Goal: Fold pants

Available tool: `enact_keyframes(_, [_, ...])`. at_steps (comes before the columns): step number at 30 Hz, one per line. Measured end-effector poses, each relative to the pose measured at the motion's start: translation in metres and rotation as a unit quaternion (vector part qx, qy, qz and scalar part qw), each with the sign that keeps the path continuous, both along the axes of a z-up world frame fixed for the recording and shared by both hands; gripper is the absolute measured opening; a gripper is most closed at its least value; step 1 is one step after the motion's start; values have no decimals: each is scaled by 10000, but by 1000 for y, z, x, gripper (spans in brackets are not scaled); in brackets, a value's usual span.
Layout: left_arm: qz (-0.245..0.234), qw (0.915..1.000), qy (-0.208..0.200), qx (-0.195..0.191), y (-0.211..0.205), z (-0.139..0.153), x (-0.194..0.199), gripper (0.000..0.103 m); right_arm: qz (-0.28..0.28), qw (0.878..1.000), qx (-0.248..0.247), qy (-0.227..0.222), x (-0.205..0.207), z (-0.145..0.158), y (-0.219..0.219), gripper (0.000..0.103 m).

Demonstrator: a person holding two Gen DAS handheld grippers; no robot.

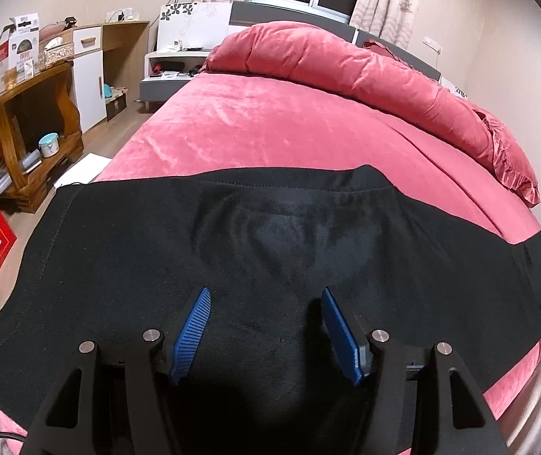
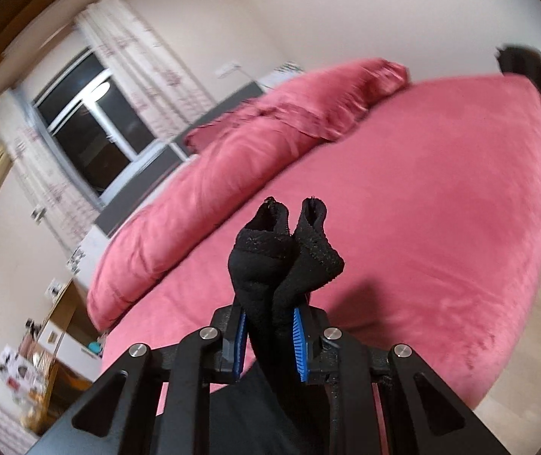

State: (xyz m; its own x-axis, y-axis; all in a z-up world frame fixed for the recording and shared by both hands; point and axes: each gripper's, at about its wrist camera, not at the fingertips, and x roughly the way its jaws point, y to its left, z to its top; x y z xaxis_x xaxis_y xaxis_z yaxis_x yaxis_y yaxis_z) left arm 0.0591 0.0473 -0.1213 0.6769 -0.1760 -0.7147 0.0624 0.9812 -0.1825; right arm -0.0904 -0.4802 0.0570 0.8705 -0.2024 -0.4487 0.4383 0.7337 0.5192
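Pants [image 1: 270, 235] lie across the bed [image 1: 270, 121] at lower frame; right gripper [image 2: 270, 341] jaws pinch bunched hems, left gripper [image 1: 266, 326] jaws spread. Carry hems evenly toward the waistband.

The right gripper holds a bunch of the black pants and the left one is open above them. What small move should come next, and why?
Probably close the left gripper on the black pants below it: its fingers stand apart over flat cloth, while the right gripper already pinches a bunched end above the pink bed.
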Motion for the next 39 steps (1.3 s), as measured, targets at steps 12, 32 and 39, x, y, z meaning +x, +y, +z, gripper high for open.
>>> enact_keyframes(12, [-31,9999,-4,-110,0,-2,2,62,1605,9758,-1486,-42,31,29,151,21])
enact_keyframes(32, [-126,9988,-2,-472,4,-1,1,62,3915,8549,-3029,1552,77,-119,321,25])
enact_keyframes(39, [-285,9962,85,-820,1,1,0,62,4610,8280,-2448,2046,74,-151,329,62])
